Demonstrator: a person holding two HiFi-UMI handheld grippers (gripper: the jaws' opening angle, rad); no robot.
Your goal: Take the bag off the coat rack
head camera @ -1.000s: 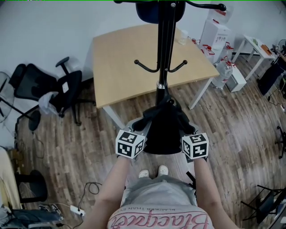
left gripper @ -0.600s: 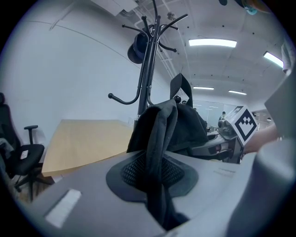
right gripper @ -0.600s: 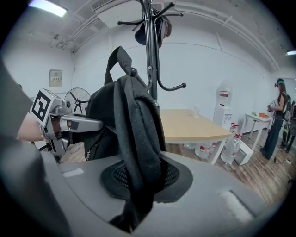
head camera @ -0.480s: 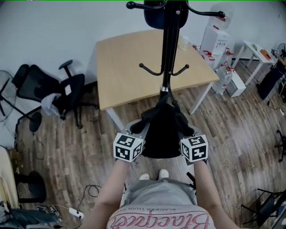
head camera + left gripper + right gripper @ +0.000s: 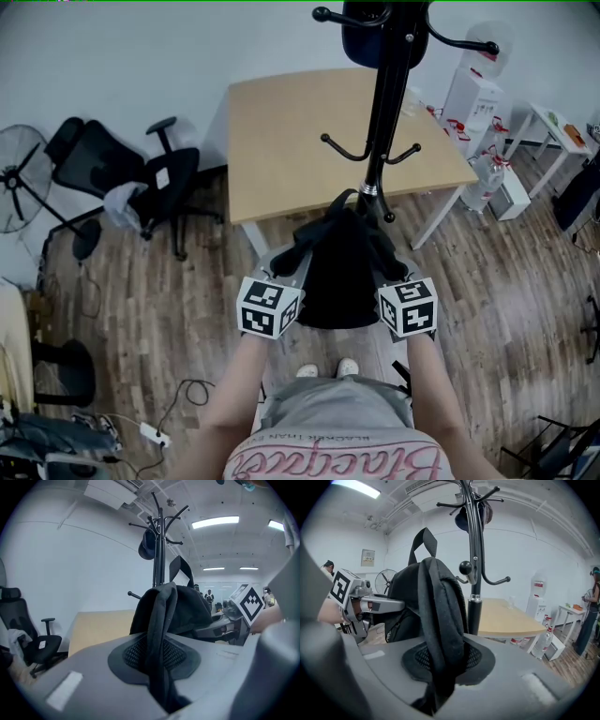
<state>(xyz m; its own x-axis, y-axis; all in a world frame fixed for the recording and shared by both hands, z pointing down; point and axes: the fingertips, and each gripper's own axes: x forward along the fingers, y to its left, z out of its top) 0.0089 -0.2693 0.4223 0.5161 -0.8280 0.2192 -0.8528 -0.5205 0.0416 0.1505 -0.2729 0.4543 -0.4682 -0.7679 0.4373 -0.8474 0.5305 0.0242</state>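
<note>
While each pair of jaws is clamped nearly closed on a shoulder strap, the left gripper (image 5: 289, 265) on the left strap (image 5: 157, 634) and the right gripper (image 5: 389, 272) on the right strap (image 5: 438, 630), the black bag (image 5: 339, 272) hangs in the air between them, close against the pole of the coat rack (image 5: 386, 103) and in front of the table (image 5: 291, 141). Its carry loop (image 5: 423, 538) stands up free, on no hook that I can see, so the lift looks largely done. The work now, in my judgement, is to bring the bag clear. Draw both grippers back toward the body together and at the same height, so the load is shared and neither strap slides through its pads. Watch the knobbed lower hook (image 5: 465, 567), which sits just beside the bag's upper edge. The loop or a strap could snag there, so pull away from the pole before lowering. A snag would tug the rack, which carries a dark cap (image 5: 375, 28) on top and might rock. Hold the pinch firm, since the soft, padded straps could creep.
</note>
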